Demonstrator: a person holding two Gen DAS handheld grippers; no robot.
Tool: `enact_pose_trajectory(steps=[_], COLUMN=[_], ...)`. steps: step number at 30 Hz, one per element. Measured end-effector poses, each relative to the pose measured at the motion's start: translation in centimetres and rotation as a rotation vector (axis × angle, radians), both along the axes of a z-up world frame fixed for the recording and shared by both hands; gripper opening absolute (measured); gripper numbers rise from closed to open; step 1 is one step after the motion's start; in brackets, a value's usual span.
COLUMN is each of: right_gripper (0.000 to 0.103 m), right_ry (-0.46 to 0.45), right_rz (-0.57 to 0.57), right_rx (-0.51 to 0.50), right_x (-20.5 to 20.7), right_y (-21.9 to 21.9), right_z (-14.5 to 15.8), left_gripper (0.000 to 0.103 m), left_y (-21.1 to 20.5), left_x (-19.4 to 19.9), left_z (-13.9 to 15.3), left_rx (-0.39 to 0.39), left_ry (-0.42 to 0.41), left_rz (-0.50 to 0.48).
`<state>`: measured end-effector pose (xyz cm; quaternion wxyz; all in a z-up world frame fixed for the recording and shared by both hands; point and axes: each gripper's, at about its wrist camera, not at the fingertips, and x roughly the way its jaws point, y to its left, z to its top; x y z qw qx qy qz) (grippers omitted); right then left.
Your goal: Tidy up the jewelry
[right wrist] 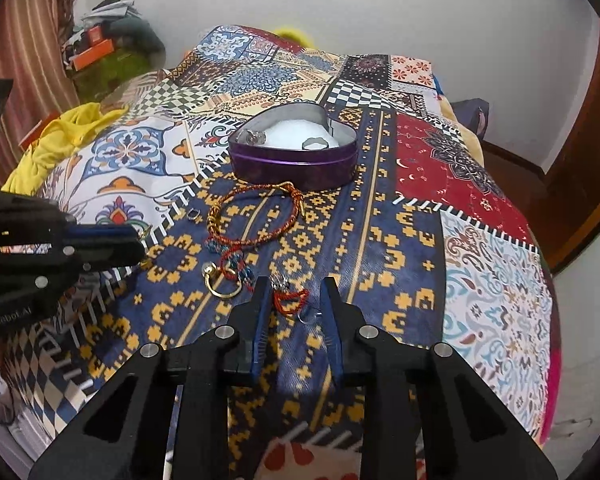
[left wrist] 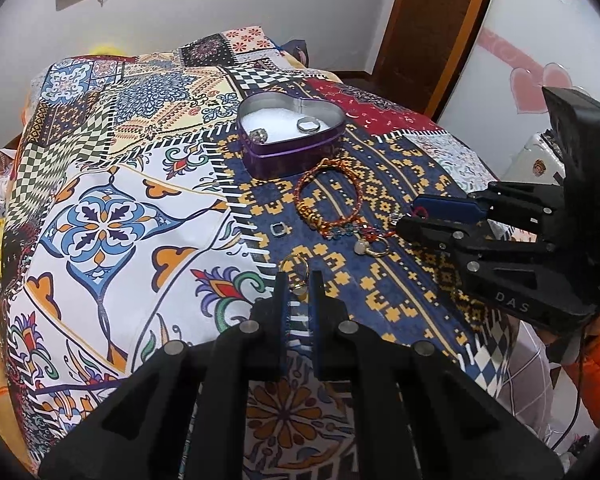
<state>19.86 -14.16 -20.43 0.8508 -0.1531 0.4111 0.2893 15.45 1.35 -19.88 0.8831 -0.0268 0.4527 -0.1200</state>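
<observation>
A yellow cloth (right wrist: 66, 128) lay at the left. The left gripper (left wrist: 299, 280) had its jaws narrowly apart around a gold ring (left wrist: 296, 270) on the patchwork bedspread (right wrist: 480, 280). A heart-shaped tin (right wrist: 296, 168) sat mid-bed by the braided bracelet (right wrist: 252, 216). The right gripper (right wrist: 296, 294) stood open around a red-cord charm (right wrist: 290, 300). A wooden door (right wrist: 580, 184) stood right.

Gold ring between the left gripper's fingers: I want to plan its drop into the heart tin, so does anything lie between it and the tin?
Yes, on the cloth: from the gold ring, the square ring and the red-gold braided bracelet lie before the heart tin. The tin is open, so a lifted carry looks unobstructed.
</observation>
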Motion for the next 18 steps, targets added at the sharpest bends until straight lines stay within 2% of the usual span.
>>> enact_pose_trajectory(steps=[9, 14, 15, 17, 18], right_gripper=[0.022, 0.022, 0.021, 0.009, 0.009], right_ry=[-0.025, -0.036, -0.033, -0.016, -0.011], right_rz=[0.001, 0.036, 0.043, 0.053, 0.052], right_rx=[0.019, -0.011, -0.022, -0.033, -0.032], right_x=[0.7, 0.5, 0.5, 0.6, 0.6], right_y=[0.6, 1.7, 1.9, 2.0, 1.9], right_z=[1.1, 0.7, 0.4, -0.1, -0.3], left_gripper=[0.007, 0.007, 0.007, 0.007, 0.007], left_y=[0.1, 0.7, 0.8, 0.9, 0.9], left_x=[-0.1, 0.0, 0.0, 0.0, 0.0], left_z=[0.4, 0.3, 0.3, 0.3, 0.3], left_rx=[-0.003, -0.003, -0.005, -0.009, -0.009], left_ry=[-0.005, -0.002, -0.001, 0.000, 0.000], left_rz=[0.009, 0.020, 0.023, 0.026, 0.028])
